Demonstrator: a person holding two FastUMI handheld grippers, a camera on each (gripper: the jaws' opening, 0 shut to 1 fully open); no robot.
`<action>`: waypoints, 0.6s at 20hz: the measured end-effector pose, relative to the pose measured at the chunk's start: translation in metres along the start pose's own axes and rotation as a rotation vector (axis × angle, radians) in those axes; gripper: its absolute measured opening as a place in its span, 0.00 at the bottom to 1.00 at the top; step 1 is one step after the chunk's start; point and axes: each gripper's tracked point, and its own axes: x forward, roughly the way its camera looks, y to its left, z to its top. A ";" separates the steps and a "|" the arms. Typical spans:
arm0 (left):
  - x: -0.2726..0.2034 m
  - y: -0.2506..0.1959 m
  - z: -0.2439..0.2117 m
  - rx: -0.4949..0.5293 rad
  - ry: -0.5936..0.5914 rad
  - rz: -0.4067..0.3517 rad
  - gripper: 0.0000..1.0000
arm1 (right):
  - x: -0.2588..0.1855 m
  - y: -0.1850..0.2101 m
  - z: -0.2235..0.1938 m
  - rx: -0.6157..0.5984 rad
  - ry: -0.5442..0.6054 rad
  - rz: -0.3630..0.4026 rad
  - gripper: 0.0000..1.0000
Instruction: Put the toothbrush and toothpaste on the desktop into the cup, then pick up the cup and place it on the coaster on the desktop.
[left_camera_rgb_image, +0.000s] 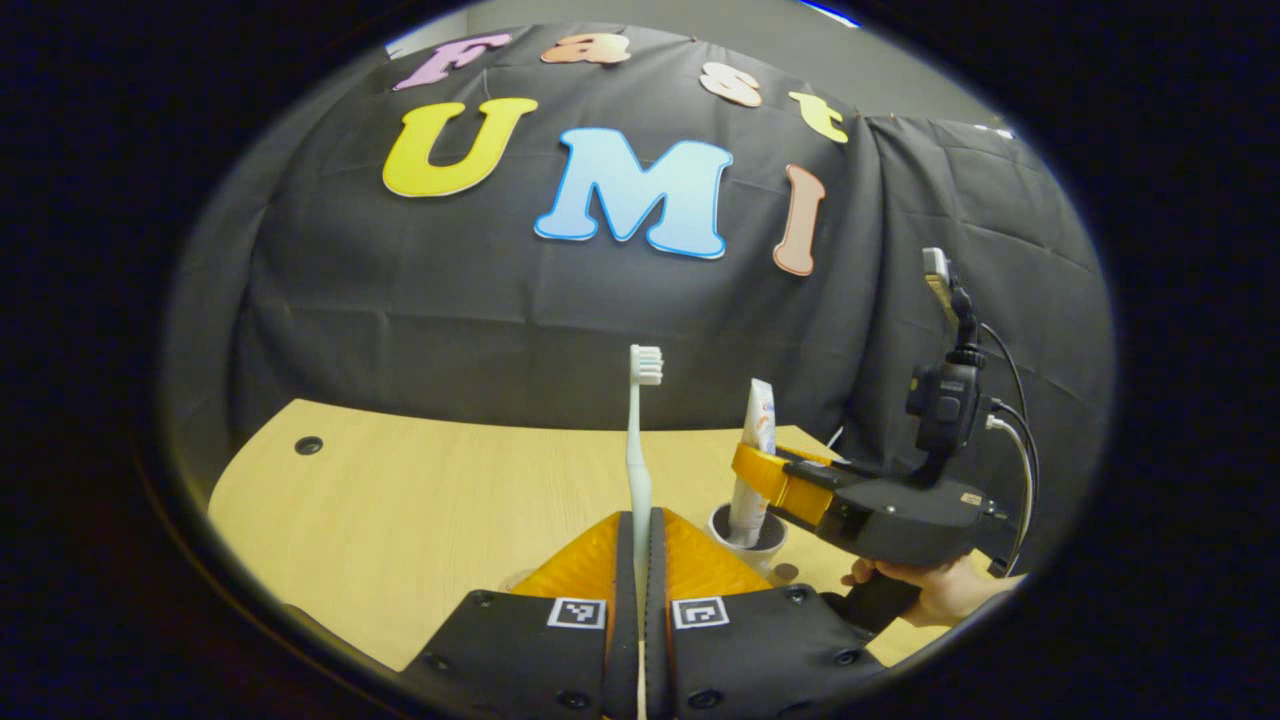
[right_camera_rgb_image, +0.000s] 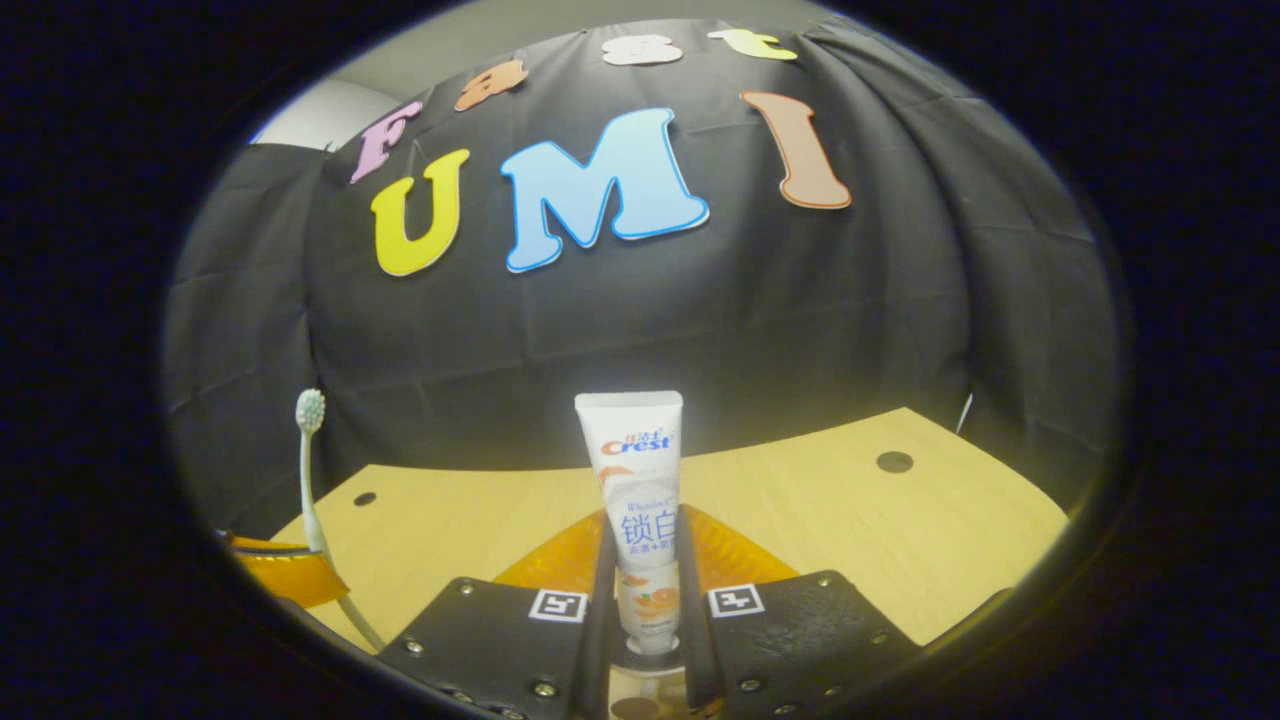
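In the left gripper view the left gripper (left_camera_rgb_image: 640, 540) has its jaws drawn nearly together, clamped on a toothbrush (left_camera_rgb_image: 640, 440) that stands upright between them. To the right of these jaws the right gripper (left_camera_rgb_image: 765, 470) reaches in sideways, gripped from below by a hand (left_camera_rgb_image: 925, 590). In the right gripper view its jaws press both sides of an upright toothpaste tube (right_camera_rgb_image: 640, 510).

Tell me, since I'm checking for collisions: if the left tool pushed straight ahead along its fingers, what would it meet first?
Probably nothing on the desk: the left tool, shut on the toothbrush, faces bare desktop, then the black cloth wall. Depth is unclear.
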 end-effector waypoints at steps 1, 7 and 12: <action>0.002 -0.001 -0.001 -0.003 0.000 -0.002 0.10 | -0.001 0.000 -0.005 -0.010 0.024 0.004 0.30; 0.022 -0.010 -0.004 -0.028 0.000 -0.025 0.10 | -0.007 0.000 -0.029 -0.067 0.113 0.029 0.35; 0.040 -0.016 0.002 -0.103 -0.042 -0.049 0.10 | -0.020 0.003 -0.026 -0.069 0.131 0.050 0.58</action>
